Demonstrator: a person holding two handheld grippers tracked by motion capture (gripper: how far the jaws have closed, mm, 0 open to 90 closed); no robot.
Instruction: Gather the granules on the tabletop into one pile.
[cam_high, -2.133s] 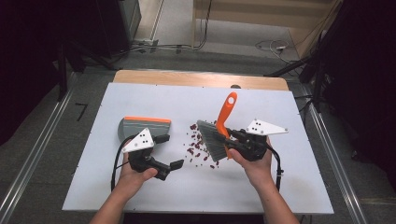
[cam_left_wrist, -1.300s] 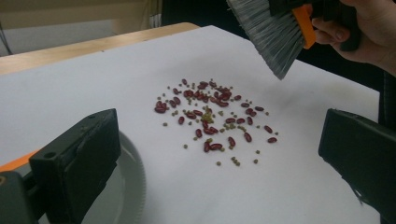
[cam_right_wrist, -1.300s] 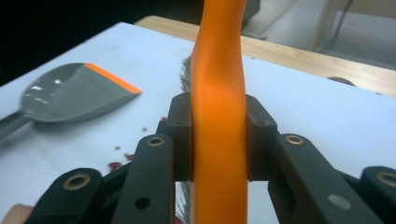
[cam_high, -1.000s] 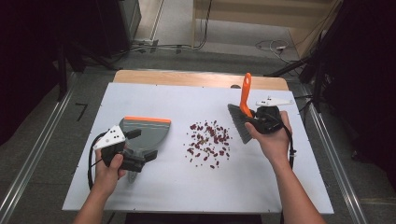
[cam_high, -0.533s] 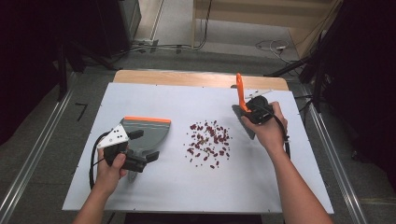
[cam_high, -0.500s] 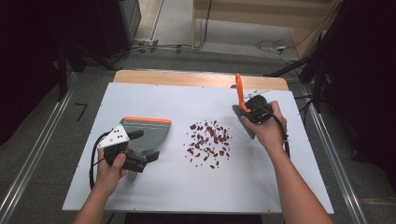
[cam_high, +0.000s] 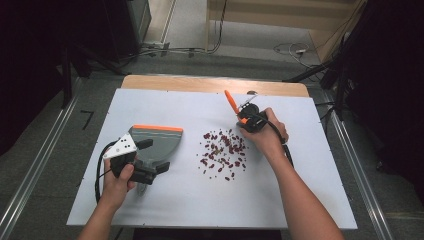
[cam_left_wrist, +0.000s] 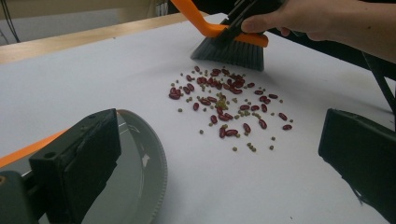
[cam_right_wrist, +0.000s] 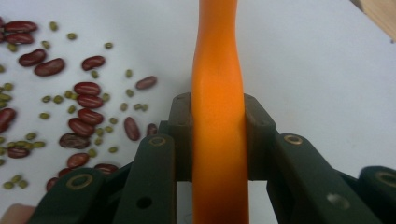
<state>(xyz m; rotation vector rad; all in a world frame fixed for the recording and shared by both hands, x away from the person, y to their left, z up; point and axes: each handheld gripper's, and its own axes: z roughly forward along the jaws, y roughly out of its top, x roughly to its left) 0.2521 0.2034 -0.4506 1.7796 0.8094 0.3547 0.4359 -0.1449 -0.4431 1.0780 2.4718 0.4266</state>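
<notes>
The left gripper (cam_high: 150, 172) rests nearest the person, its jaws closed on the handle of the grey dustpan (cam_high: 159, 142), whose mouth faces right toward the scattered beans (cam_high: 222, 155) mid-table. Just beyond them, on their far right edge, the brush (cam_left_wrist: 233, 45) stands bristles-down, its orange handle (cam_right_wrist: 217, 116) clamped between the right gripper's (cam_high: 250, 121) jaws, so the sweep must run leftward across the beans into the pan

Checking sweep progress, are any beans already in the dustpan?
No, the beans all lie on the table, outside the dustpan.
</notes>
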